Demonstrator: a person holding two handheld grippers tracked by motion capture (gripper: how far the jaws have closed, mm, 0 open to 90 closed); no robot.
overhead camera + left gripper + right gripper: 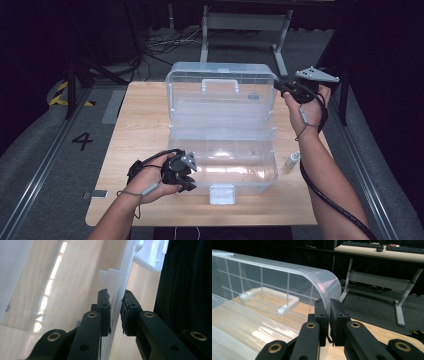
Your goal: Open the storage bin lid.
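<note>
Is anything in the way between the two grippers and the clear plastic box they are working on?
Nothing visible. The right gripper is already shut on the rim of the open lid at its far right corner. The left gripper straddles the front wall of the box base; a gap shows at its right pad, so contact is unclear.

One clear plastic box [222,150], one small bottle [292,160], one table [140,130], two tools

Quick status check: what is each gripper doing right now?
Left gripper: fingers straddle the box's front wall; grip cannot be told.
Right gripper: shut on the lid's rim.
</note>
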